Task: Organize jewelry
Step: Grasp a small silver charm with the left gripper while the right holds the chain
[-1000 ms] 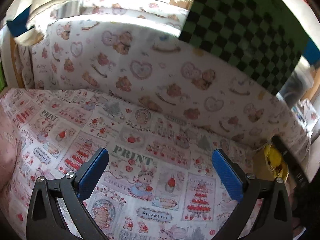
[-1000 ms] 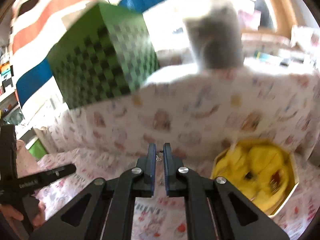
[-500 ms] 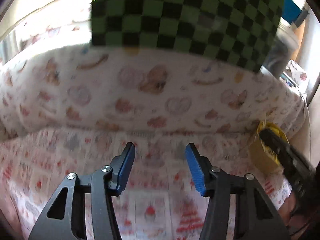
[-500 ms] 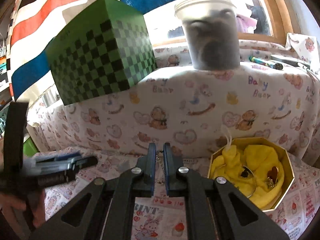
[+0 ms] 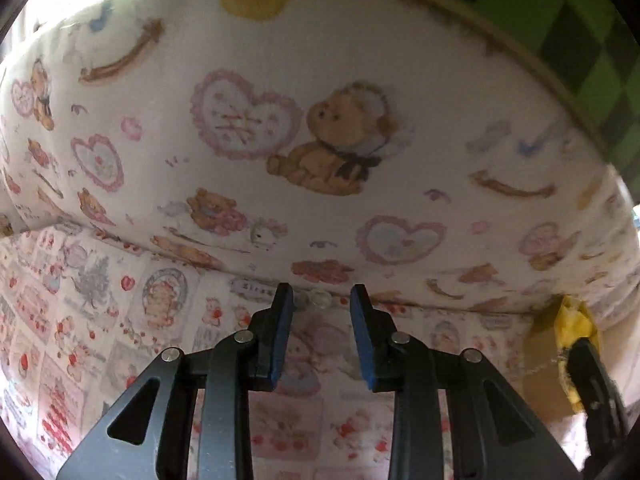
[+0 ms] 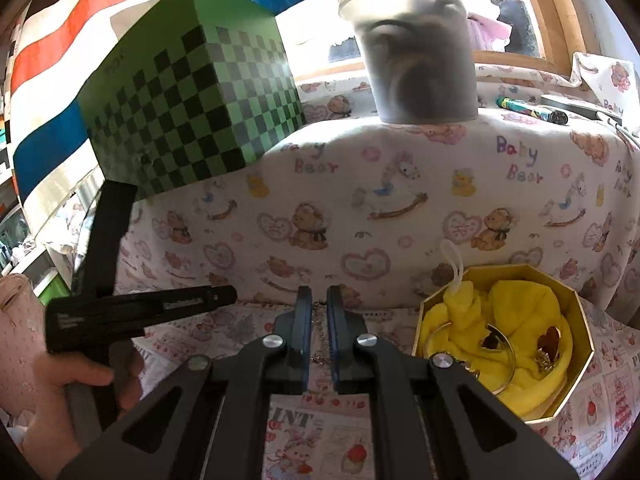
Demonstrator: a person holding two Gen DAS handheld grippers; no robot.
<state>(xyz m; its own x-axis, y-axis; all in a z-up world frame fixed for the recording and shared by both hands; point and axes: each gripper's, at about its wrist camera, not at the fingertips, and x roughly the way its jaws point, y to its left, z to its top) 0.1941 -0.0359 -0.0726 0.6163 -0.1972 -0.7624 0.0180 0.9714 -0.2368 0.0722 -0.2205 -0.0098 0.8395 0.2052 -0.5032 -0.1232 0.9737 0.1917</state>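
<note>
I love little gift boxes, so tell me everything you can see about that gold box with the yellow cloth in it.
The gold box is octagonal, looks like card, and stands open with no lid on it, on the printed tablecloth beside the bear-print cover. Crumpled yellow cloth lines it, with a white loop sticking up. On the cloth lie gold hoops and a heart-shaped piece. Neither gripper touches it.

Checkered green box (image 6: 192, 100); lidded plastic tub (image 6: 416, 52).
</note>
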